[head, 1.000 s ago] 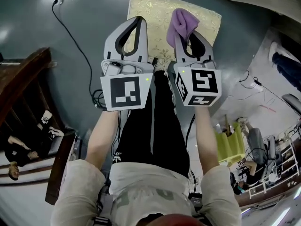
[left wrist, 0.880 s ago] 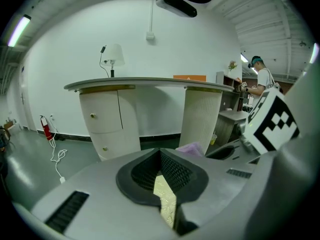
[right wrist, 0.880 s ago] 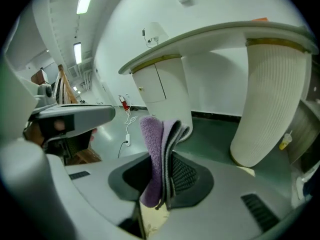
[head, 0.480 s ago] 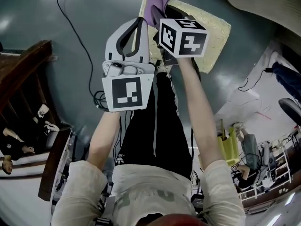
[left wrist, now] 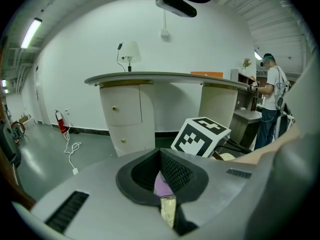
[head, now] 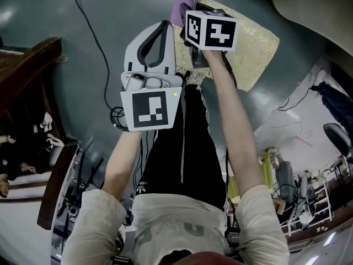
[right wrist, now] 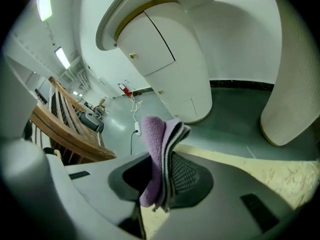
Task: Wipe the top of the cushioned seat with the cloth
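The cloth (right wrist: 154, 149), a soft purple terry piece folded into several layers with a pale inner ply showing at its edge, was pinched upright in the right gripper (right wrist: 166, 170), whose ribbed dark pads were pressed tight against both of its faces. In the head view it stood at the far left corner of the cushioned seat (head: 255, 42), a flat, squarish pad covered in pale yellow fabric with a raised floral pattern and softly rounded edges. No view showed whether the cloth's lower end touched the seat top. The right gripper view had the seat's near edge as a cream strip just below the cloth, with bare floor beyond it. The left gripper (head: 164, 26), smooth grey plastic with a black-and-white marker cube (head: 150, 109) at its back, hovered at the seat's left side, just beside the right gripper. Its fingertips met and held nothing, leaving only a narrow loop-shaped opening between the fingers. Most of the seat top lay uncovered to the right of the cloth. The glossy grey-green floor (head: 38, 15) ran open to the left of the seat, a white counter (left wrist: 125, 111) on rounded pedestals stood beyond, and a dark wooden banister (head: 25, 79) bounded the far left.
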Tool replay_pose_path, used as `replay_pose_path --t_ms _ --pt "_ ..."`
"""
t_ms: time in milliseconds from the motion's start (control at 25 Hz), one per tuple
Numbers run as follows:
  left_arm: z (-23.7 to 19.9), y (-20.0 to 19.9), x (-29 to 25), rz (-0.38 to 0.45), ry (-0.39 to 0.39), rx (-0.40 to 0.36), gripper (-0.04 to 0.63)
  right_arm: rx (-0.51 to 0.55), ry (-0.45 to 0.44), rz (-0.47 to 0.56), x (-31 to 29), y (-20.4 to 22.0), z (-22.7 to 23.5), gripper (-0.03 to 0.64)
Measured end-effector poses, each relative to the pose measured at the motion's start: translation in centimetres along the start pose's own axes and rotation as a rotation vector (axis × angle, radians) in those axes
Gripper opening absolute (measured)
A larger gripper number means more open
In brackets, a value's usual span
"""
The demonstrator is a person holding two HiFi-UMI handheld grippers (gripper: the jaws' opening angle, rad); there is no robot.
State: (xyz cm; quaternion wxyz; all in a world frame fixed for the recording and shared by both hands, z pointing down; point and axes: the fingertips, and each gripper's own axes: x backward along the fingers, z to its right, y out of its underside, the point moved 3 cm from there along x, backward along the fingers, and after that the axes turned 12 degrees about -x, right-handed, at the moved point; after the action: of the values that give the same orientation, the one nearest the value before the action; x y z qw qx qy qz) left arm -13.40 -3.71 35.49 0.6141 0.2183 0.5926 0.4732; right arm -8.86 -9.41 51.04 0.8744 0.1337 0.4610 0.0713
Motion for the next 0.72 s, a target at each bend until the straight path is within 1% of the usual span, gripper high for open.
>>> replay_pose_path --t_ms 160,320,720 --pt "-0.5 0.7 -0.3 -0.008 0.0 0.012 0.006 0.018 0.024 -0.008 -0.9 0.1 -0.1 0.092" --pt "-0.3 0.6 -0.6 -0.013 0.004 0.011 0.006 0.026 0.047 -0.012 -0.9 0.2 0.2 0.092" --pt "1.2 -0.5 -1.5 0.008 0.035 -0.004 0.006 0.017 0.082 0.006 1.1 0.2 2.7 0.091"
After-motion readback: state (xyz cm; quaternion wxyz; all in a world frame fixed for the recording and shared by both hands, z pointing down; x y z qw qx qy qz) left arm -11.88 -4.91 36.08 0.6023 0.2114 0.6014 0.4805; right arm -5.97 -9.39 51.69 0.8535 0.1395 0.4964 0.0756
